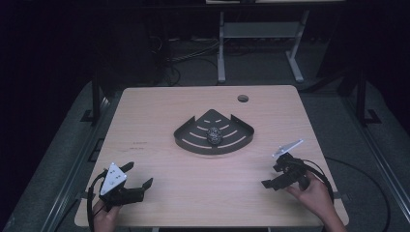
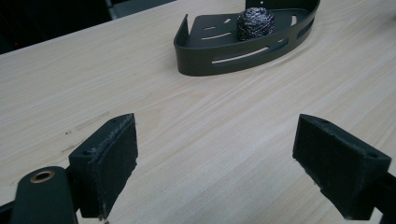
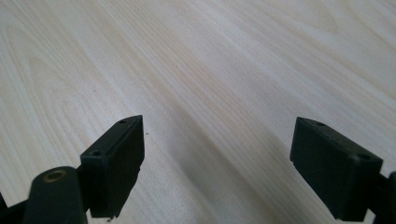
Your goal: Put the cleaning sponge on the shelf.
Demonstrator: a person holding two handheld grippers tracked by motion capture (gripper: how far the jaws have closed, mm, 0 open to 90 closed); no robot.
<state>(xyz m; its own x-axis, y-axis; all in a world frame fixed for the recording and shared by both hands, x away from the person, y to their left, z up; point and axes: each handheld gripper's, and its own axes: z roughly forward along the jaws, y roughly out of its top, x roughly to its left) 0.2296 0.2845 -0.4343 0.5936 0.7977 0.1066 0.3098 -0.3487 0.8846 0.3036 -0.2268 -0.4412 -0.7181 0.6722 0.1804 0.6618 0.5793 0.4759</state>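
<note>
Resting wide apart near desk (image 1: 159,188) front, both grippers—left gripper (image 1: 137,181), right gripper (image 1: 270,176)—sit well short of caddy (image 1: 193,140); scrubber (image 1: 213,135) may roll if nudged off-centre.

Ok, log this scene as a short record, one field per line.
surface: pale wooden table, with a round hole near its far edge
holder: dark corner rack with slotted floor, mid-table
in the holder: steel wool ball, resting on the rack floor
left tool: open, near the front left edge, pointed toward the rack, holding nothing
right tool: open, near the front right edge, over bare wood, holding nothing
contact: neither tool touches the rack or the ball
</note>
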